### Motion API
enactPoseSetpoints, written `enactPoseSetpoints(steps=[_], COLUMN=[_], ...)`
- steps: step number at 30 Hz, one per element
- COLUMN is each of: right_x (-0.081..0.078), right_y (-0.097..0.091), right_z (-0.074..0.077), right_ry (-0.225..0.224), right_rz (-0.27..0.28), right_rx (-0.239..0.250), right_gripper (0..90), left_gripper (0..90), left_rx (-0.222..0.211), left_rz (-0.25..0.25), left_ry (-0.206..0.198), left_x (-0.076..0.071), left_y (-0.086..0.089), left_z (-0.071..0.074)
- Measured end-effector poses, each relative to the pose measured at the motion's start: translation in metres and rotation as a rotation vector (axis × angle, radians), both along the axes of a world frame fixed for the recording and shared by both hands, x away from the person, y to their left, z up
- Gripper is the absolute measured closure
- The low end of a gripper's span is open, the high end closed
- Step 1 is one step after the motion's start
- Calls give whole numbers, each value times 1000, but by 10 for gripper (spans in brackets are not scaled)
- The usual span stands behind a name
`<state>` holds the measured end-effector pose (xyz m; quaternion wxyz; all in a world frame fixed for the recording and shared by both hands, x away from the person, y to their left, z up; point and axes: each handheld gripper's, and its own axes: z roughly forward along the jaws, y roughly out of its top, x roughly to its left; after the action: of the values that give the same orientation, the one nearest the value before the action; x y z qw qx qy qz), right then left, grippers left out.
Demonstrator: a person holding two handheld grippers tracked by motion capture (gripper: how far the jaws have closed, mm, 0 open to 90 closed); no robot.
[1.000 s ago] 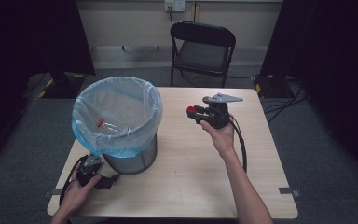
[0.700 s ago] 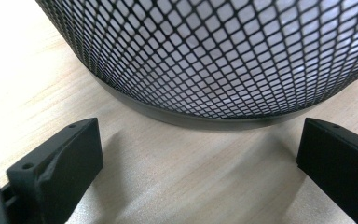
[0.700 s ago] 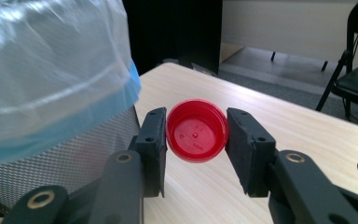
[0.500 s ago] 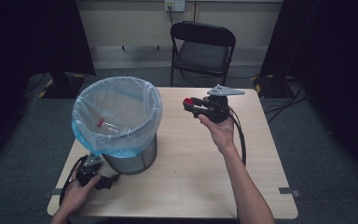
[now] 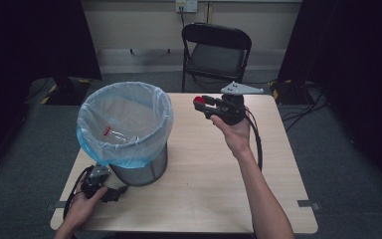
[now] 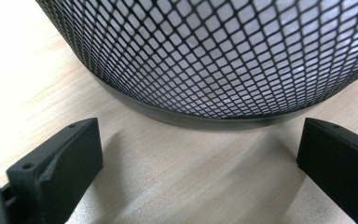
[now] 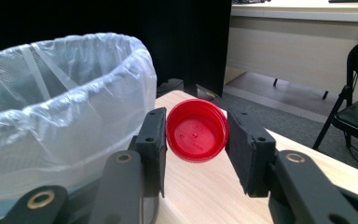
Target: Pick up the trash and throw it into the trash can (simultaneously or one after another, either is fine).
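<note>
High view: mesh wastebasket (image 5: 142, 169) with clear plastic liner (image 5: 124, 124) standing on wooden table (image 5: 204, 194), toward its left side. Small red-marked item (image 5: 107, 131) lying inside the liner; too small to identify. Right gripper (image 5: 204, 105) raised above the table to the right of the wastebasket, well apart from its rim, pointing toward it, clamped on a red bottle cap (image 5: 198, 102). Grey three-cornered plate on top of that gripper. Left gripper (image 5: 93, 180) low at the near foot of the wastebasket, just beside its base, held in the left hand (image 5: 79, 206). Black folding chair (image 5: 216, 50) behind the table, beyond the wastebasket's far right.

Left gripper view: black jaws standing wide apart, nothing between them. Wastebasket mesh wall (image 6: 214, 56) and dark base ring directly ahead, resting on the table surface (image 6: 177, 177). Contact between jaws and wastebasket not visible.

Right gripper view: jaws closed on the red bottle cap (image 7: 196, 130), one pad pressing each side of its rim, open hollow side facing the camera. Liner-covered rim of the wastebasket (image 7: 65, 93) to the left of the cap, apart from it. Table edge below the cap, chair at far right.
</note>
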<state>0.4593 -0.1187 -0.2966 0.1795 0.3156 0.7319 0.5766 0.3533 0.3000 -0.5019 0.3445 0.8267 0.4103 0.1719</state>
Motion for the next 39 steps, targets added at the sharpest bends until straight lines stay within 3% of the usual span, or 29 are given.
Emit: enactPoseSetpoints(steps=[16,24,39], right_x=[-2,-4,-11], right_y=[11,24,49], right_z=[26,44,58], right_ry=[-48,-84,-101], right_rz=[23,53,135], right_rx=[20,26,73], right_gripper=[600,600,601], left_gripper=[0,0,0], left_rx=[-2,0,1], left_rz=[-1,-1,-1], left_ry=[-2,-1,-1], left_x=[0,0,0], left_y=[0,0,0], left_z=[0,0,0])
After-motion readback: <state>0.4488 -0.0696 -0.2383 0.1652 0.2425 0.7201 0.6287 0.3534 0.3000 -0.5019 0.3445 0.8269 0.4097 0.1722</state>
